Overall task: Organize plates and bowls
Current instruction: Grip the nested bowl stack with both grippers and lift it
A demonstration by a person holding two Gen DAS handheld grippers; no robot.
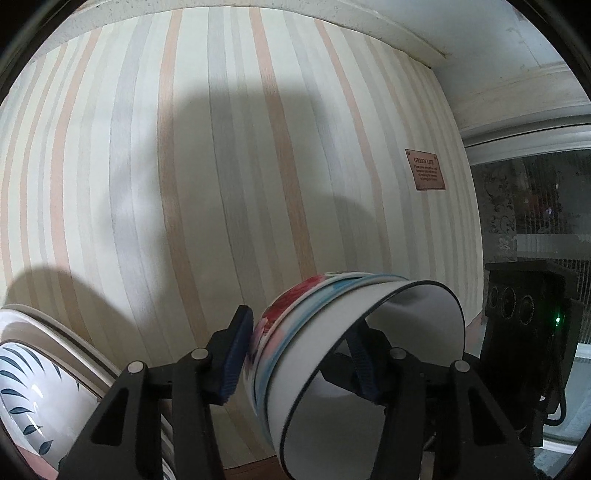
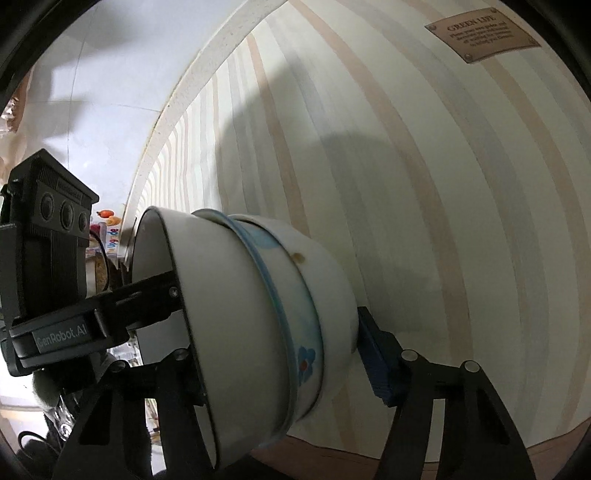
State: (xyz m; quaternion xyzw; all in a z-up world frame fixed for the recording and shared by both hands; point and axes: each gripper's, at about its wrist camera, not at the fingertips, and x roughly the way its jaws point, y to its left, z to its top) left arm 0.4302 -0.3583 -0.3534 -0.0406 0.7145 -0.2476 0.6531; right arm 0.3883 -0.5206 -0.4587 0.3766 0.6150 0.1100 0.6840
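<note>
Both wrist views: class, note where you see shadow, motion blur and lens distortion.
Left wrist view: broad grey shadows fall on the striped tablecloth; the nested bowls between the left gripper fingers look smeared by motion; straight stripes bow outward. Right wrist view: a shadow falls behind the bowls, their rims slightly blurred; the brown plaque curves near the fisheye edge.

— What are the stacked white bowls [image 2: 258,314] made of?

— Glazed ceramic by the look, smooth and faintly glossy. The leaf-patterned white plate [image 1: 33,391] shines more, with bright glints.

— And the striped cream tablecloth [image 1: 221,166]?

— Matt, smooth. Its brown label [image 1: 425,170] looks like leather, riveted at the corners.

— The black gripper fingers [image 1: 122,413]?

— Matt plastic, with ribbed blue rubbery pads [image 2: 376,354].
</note>
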